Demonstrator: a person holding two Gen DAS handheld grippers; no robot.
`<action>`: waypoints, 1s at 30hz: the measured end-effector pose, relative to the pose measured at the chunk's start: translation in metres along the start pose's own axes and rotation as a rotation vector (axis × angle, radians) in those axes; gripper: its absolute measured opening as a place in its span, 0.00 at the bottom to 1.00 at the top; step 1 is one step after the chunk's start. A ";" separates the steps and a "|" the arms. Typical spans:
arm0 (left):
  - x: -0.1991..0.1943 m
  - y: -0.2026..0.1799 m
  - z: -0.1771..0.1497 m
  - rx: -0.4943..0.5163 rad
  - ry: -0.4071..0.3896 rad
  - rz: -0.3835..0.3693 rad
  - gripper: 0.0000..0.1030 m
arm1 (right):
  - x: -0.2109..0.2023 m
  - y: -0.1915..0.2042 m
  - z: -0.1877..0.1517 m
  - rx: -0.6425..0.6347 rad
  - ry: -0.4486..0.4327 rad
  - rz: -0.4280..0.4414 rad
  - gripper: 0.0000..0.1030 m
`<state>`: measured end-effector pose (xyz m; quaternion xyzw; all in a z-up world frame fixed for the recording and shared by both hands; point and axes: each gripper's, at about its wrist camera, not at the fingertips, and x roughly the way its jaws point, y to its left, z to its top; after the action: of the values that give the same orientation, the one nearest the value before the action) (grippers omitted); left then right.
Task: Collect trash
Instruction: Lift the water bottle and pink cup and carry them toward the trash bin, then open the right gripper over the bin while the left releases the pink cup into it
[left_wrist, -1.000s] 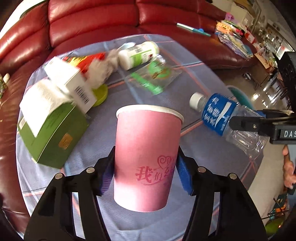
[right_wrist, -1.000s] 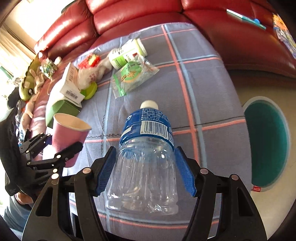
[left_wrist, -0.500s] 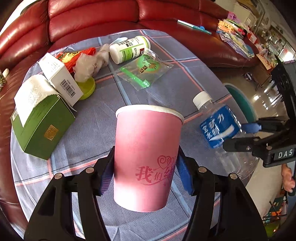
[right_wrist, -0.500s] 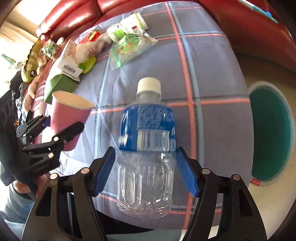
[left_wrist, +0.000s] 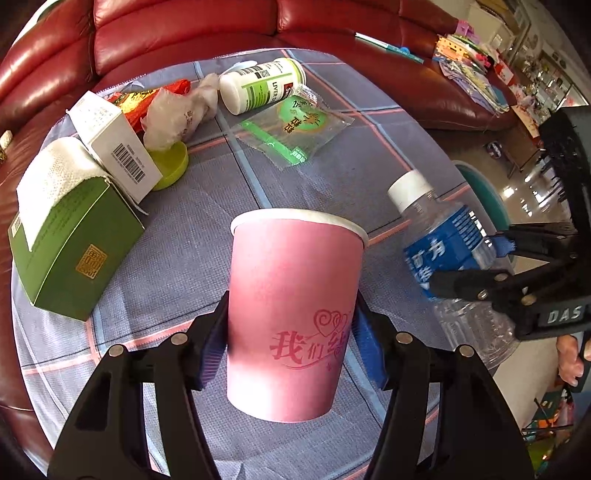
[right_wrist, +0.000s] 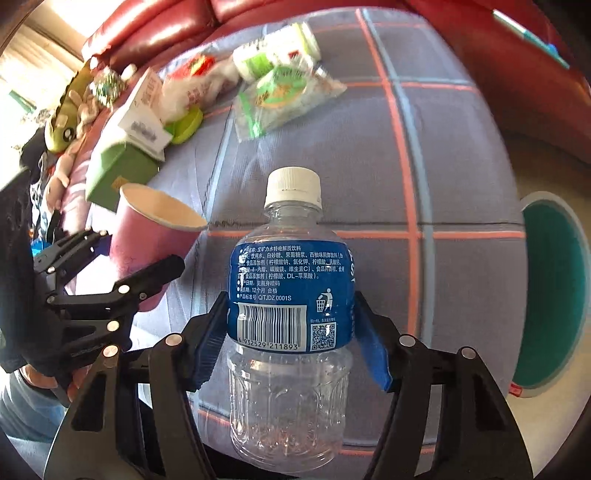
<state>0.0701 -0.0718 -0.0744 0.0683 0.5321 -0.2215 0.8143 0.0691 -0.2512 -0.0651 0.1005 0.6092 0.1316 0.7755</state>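
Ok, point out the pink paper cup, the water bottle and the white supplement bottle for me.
pink paper cup (left_wrist: 291, 314), left wrist view, on its printed side wall.
water bottle (right_wrist: 291, 295), right wrist view, on its blue label.
white supplement bottle (left_wrist: 264, 85), left wrist view, on its labelled side.

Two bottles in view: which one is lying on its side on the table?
The white bottle with the green label, lying beside the clear snack bag. The other, the clear bottle with the blue label, is upright between the right gripper's closing jaws.
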 end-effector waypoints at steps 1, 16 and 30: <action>0.000 -0.001 0.002 -0.004 0.000 -0.004 0.57 | -0.006 -0.003 0.000 0.012 -0.020 0.004 0.64; -0.008 -0.115 0.054 0.136 -0.094 -0.105 0.57 | -0.102 -0.135 -0.016 0.248 -0.246 -0.099 0.64; 0.042 -0.221 0.087 0.261 -0.038 -0.208 0.57 | -0.075 -0.251 -0.041 0.494 -0.183 -0.176 0.65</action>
<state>0.0612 -0.3118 -0.0475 0.1138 0.4875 -0.3731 0.7811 0.0328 -0.5130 -0.0858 0.2447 0.5566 -0.0982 0.7878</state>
